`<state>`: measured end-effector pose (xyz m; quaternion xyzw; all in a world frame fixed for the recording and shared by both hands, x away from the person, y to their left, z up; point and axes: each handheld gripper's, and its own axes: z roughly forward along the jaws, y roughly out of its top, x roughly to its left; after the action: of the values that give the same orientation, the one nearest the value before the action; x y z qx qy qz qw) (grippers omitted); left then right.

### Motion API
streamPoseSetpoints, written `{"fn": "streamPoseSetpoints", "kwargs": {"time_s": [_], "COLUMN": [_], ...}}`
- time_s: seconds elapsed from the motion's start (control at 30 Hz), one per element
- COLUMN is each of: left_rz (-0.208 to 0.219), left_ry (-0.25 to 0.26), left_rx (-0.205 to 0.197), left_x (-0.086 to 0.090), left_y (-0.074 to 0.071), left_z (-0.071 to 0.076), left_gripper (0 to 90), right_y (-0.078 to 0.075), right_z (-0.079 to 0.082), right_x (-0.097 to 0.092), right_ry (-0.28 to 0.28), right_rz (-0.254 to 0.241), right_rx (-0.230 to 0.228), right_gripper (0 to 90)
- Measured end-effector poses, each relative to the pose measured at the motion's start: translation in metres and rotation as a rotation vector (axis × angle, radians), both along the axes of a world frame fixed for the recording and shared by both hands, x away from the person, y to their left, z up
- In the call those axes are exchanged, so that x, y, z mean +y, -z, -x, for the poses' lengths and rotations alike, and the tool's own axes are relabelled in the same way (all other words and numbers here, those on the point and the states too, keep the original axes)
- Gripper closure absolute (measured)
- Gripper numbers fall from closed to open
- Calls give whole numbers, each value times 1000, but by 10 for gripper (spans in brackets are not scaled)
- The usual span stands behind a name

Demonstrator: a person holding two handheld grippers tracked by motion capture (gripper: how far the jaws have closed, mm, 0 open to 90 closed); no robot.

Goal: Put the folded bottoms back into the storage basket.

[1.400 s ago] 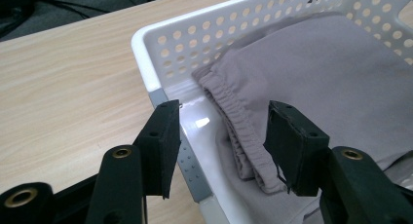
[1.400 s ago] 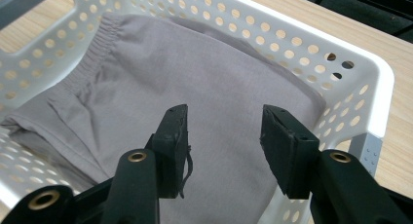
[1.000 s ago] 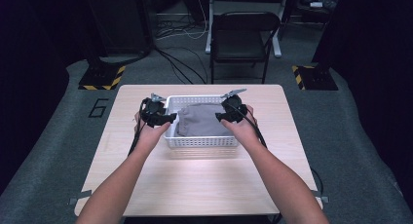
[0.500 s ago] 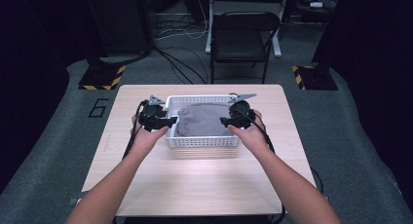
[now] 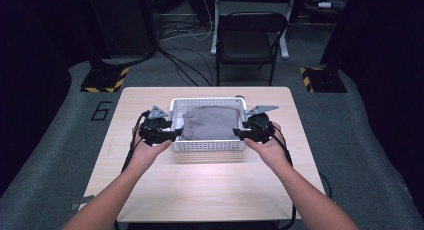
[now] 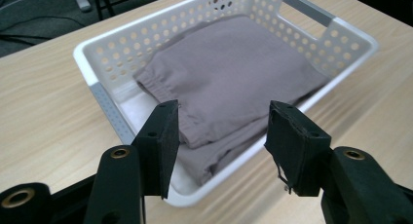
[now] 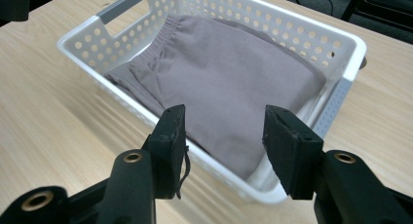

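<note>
A white perforated plastic basket (image 5: 209, 145) with grey handle inserts sits on a pale wooden table (image 5: 210, 185), toward the far half of the tabletop and roughly centred from side to side. Inside it lies a folded grey-brown cloth garment (image 5: 210, 122) with an elastic waistband, spread flat over most of the basket floor; a strip of bare white floor shows along one short end in the left gripper view. The black two-jaw left gripper (image 5: 172, 134), held in the person's left hand (image 5: 147, 151), is at the basket's left short end, and the black two-jaw right gripper (image 5: 239, 134), held in the right hand (image 5: 265, 146), is at the right short end. In the left gripper view, the left gripper (image 6: 221, 136) has its jaws spread wide with nothing between them, poised over the near corner of the basket (image 6: 117, 119) and the folded edge of the garment (image 6: 234, 83). In the right gripper view, the right gripper (image 7: 224, 136) is likewise wide apart and empty, above the basket's (image 7: 336, 95) rim with the garment (image 7: 229, 78) beyond. A black folding chair (image 5: 250, 40) stands on the grey floor past the table's far edge.
</note>
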<state>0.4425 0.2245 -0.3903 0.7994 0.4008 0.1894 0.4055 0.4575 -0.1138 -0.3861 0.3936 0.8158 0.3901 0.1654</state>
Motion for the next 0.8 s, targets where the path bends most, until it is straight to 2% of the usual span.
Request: {"fn": "streamPoseSetpoints", "kwargs": {"time_s": [0.1, 0.17, 0.23, 0.4, 0.53, 0.7, 0.8], "left_rz": [6, 13, 50, 36, 43, 34, 47], "left_ry": [8, 7, -7, 3, -10, -14, -24], "left_rx": [8, 11, 22, 43, 52, 58, 59], "left_x": [2, 4, 6, 10, 15, 19, 22], "left_y": [4, 8, 16, 30, 39, 50, 56], "left_z": [9, 13, 19, 28, 35, 45, 51], "left_gripper": [459, 458, 457, 451, 446, 443, 439], "right_y": [3, 4, 8, 17, 24, 41, 49], "right_z": [11, 15, 21, 32, 41, 50, 55], "right_x": [-6, -8, -11, -17, -20, -22, -23], "right_ry": [11, 6, 7, 13, 21, 22, 28], "right_rz": [-18, -11, 1, -3, -2, 1, -8], "right_rx": [0, -3, -13, -12, -20, 2, 14], "right_gripper": [503, 502, 500, 498, 497, 496, 496]}}
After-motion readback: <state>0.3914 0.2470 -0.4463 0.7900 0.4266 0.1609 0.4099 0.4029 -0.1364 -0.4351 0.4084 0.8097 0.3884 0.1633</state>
